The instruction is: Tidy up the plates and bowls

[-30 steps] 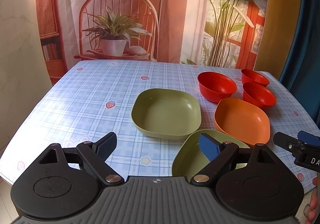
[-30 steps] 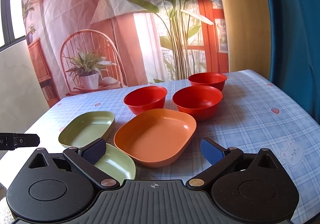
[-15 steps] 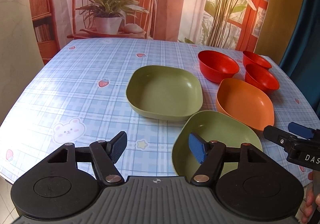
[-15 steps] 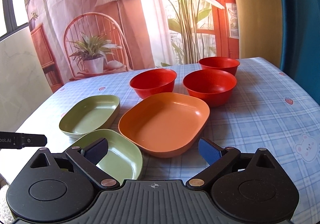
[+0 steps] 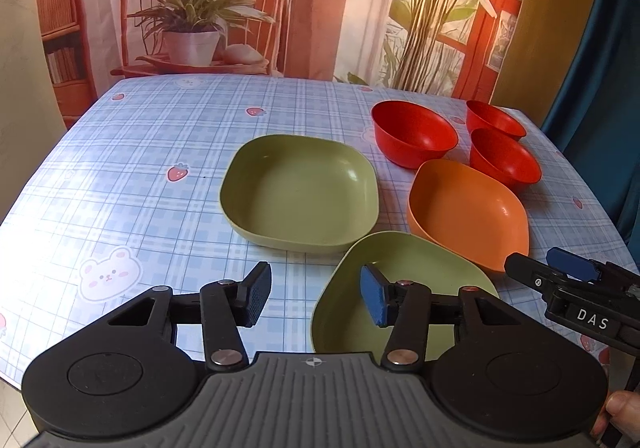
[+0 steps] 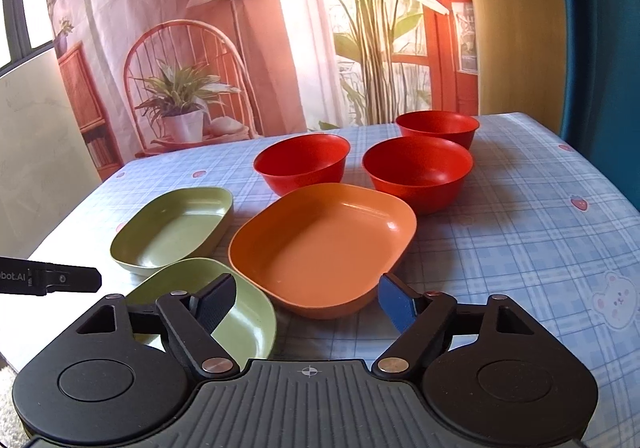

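Two green plates, one orange plate and three red bowls sit on a checked tablecloth. My left gripper hovers low over the left rim of the near green plate. Its jaws are closing, the rim lies between them, and neither pad touches it. The far green plate lies just beyond. My right gripper straddles the near edge of the orange plate. Its jaws are closing too, with no pad touching. The red bowls stand behind the orange plate.
The table has a wide bare stretch on its left half. A printed backdrop hangs right behind its far edge, and a blue curtain hangs at the right. A person's fingertip shows by the right gripper's handle.
Both grippers' jaws have narrowed. Both have sunk and edged forward, and the left has tipped down, so the plates look larger and nearer. No dish has moved.
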